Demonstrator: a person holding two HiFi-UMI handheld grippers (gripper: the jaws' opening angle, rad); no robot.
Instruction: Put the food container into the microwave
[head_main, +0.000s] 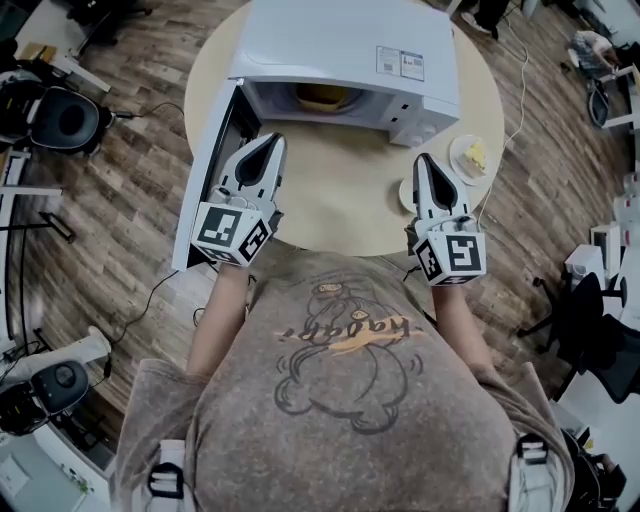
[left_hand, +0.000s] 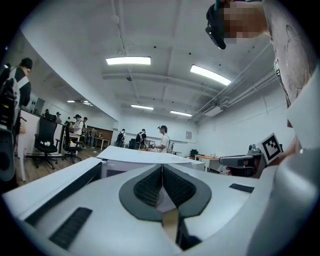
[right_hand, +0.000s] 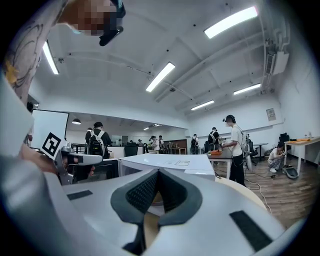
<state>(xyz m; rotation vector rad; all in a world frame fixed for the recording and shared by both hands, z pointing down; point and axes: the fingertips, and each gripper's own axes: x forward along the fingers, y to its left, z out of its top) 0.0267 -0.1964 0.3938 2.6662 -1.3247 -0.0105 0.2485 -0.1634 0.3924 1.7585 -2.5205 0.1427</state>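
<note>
The white microwave (head_main: 340, 40) stands at the back of the round table (head_main: 350, 215), its door (head_main: 210, 170) swung open to the left. Inside the cavity sits a yellowish food container (head_main: 322, 96), only partly visible under the roof. My left gripper (head_main: 272, 140) is held level in front of the door's opening, shut with nothing between its jaws. My right gripper (head_main: 425, 160) hovers at the microwave's right front corner, also shut and empty. The left gripper view has the closed left gripper (left_hand: 162, 172) pointing at the microwave (left_hand: 135, 157). The right gripper (right_hand: 158, 177) faces the microwave (right_hand: 170, 162) as well.
A small plate with yellow food (head_main: 470, 157) lies on the table right of the microwave, and a white lid-like disc (head_main: 408, 192) beside my right gripper. Cables trail off the table's right edge. Office chairs and several people stand around the room.
</note>
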